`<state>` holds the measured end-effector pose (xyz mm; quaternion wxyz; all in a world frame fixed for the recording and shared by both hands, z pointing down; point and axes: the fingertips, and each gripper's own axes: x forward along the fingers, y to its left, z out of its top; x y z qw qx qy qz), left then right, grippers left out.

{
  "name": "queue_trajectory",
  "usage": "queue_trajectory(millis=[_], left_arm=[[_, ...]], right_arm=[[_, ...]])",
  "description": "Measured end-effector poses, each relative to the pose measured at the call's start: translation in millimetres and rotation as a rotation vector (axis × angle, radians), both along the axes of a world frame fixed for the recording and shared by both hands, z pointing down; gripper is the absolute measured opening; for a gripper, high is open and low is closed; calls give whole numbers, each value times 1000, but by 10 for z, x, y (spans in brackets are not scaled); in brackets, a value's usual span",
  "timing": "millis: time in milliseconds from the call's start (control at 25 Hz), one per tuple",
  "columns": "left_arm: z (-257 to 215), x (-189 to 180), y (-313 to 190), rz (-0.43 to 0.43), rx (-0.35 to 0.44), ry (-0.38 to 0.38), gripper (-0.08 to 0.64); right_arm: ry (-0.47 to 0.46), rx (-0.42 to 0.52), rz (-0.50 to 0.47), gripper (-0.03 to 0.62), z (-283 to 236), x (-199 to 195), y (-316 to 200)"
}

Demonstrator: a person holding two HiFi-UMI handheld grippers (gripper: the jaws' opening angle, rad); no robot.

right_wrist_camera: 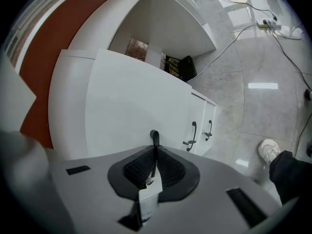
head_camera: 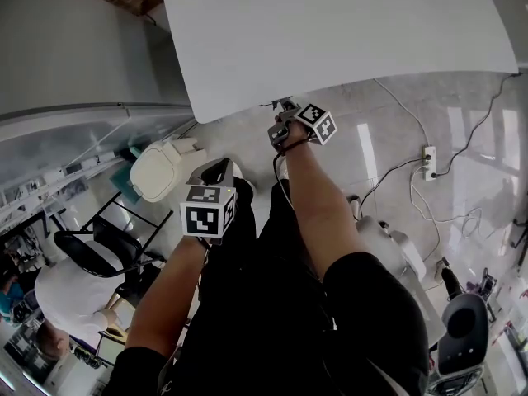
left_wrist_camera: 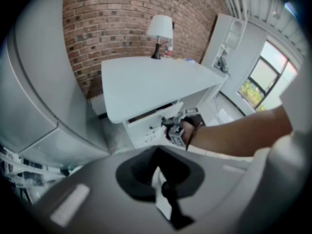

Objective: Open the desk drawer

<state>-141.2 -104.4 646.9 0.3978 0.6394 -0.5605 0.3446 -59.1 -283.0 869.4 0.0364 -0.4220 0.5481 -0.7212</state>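
Right gripper (right_wrist_camera: pixel 154 138) at the drawer (left_wrist_camera: pixel 152 126) under the white counter (head_camera: pixel 330 40), jaws pressed together, empty — left gripper (head_camera: pixel 216 176) held back, also closed on nothing, lamp (left_wrist_camera: pixel 160 33) on counter.

— Classification of premises?
— An office-type workroom, furnished partly as a study.
— Grounds?
— A white desk (left_wrist_camera: pixel 146 79) carries a table lamp (left_wrist_camera: pixel 160 30) and stands against a bare brick wall (left_wrist_camera: pixel 112 18). A white shelving unit (left_wrist_camera: pixel 226 43) stands beside a large window (left_wrist_camera: pixel 261 79).
— Signs of shared use?
— A glass partition (head_camera: pixel 74 130) runs along one side. Near it are a black-framed chair (head_camera: pixel 91 250) and a seated person in a white shirt (head_camera: pixel 70 291).
— Floor?
— Polished tile (head_camera: pixel 388 130), with a power strip (head_camera: pixel 428 157) and loose cables (head_camera: pixel 388 176) trailing across it.
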Motion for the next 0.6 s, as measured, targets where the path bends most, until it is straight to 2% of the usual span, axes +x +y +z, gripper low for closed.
queue_trajectory(millis=[600], left_arm=[[-68,207,-178,52,29,39,-2]], right_arm=[[13,-61,-45,15,19,429,633]])
